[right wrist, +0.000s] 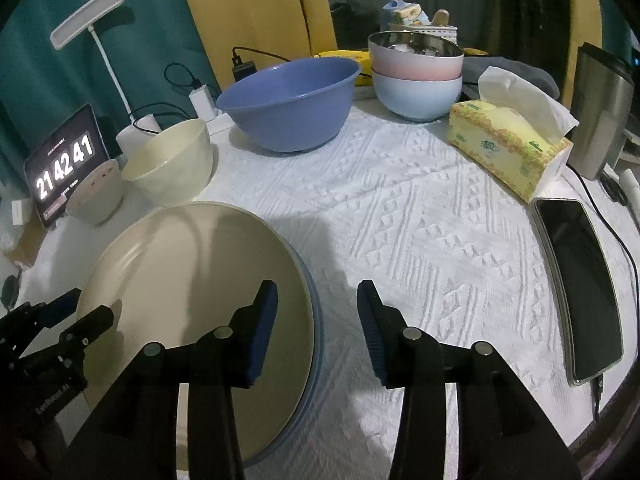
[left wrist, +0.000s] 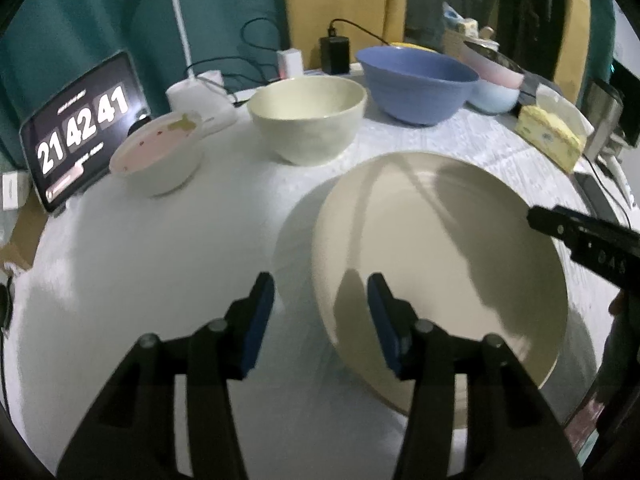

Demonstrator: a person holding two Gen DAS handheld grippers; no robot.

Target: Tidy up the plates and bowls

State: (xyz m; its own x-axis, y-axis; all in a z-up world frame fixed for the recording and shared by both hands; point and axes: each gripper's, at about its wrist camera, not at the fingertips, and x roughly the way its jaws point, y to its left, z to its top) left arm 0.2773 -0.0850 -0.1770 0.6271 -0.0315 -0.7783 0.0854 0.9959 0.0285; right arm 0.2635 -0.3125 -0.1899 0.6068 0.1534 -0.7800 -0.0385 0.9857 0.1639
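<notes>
A cream plate (left wrist: 440,272) (right wrist: 192,280) lies on the white tablecloth, stacked on a blue plate whose rim (right wrist: 317,320) shows beneath it. My left gripper (left wrist: 320,320) (right wrist: 94,306) is open and straddles the plate's left rim without touching it. My right gripper (right wrist: 318,328) is open astride the right rim, one pad over the plate and the other over the cloth. Behind stand a cream bowl (left wrist: 308,120) (right wrist: 172,164), a large blue bowl (left wrist: 416,84) (right wrist: 288,104), a small white bowl with a pink inside (left wrist: 156,156), and a pink bowl nested in a pale blue one (right wrist: 416,76).
A tablet showing a clock (left wrist: 80,132) leans at the back left beside a desk lamp (right wrist: 88,12), chargers and cables. On the right are a tissue box (right wrist: 504,148), a phone (right wrist: 580,296) on its cable and a steel tumbler (right wrist: 600,112).
</notes>
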